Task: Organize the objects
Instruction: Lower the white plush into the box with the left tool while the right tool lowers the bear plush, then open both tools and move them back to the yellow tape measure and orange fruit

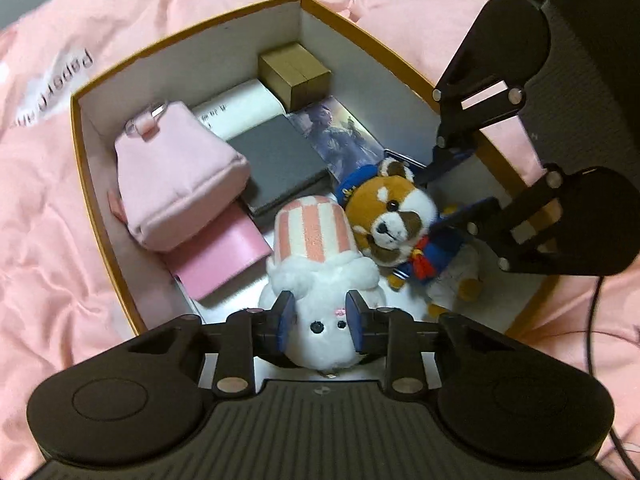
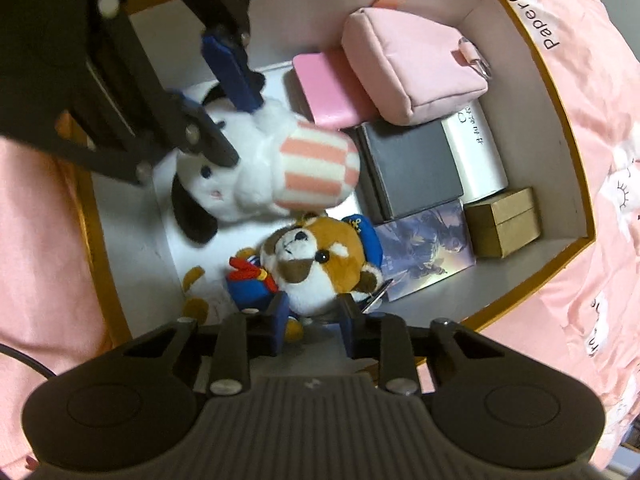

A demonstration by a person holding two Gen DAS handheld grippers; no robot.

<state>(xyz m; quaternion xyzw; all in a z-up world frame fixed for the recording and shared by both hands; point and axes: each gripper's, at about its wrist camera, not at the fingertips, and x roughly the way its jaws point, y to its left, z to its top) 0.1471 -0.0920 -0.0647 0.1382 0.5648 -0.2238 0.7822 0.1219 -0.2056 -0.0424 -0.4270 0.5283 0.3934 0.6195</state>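
A fluffy white plush with a pink-striped hat (image 1: 316, 280) is clamped by the left gripper (image 1: 320, 322); beside it, a brown-and-white plush in blue uniform (image 2: 316, 264) is pinched by the right gripper (image 2: 314, 320). Both lie inside the orange-rimmed box (image 1: 80, 128), mostly packed already.

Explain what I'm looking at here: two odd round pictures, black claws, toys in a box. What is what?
No robot: a person carries a hand-held gripper in each hand, each with a wide-angle camera looking along its two fingers.

The left wrist view shows the left hand-held gripper, its blue pads pressing either side of a white plush with a pink-striped hat. The right wrist view shows the right hand-held gripper closed around a red panda plush in a blue uniform. Each gripper also appears in the other's picture.

Both toys sit in an orange-rimmed box on pink bedding. Also inside: a pink pouch, a pink case, a grey box, a white box, a brown carton and a picture card.
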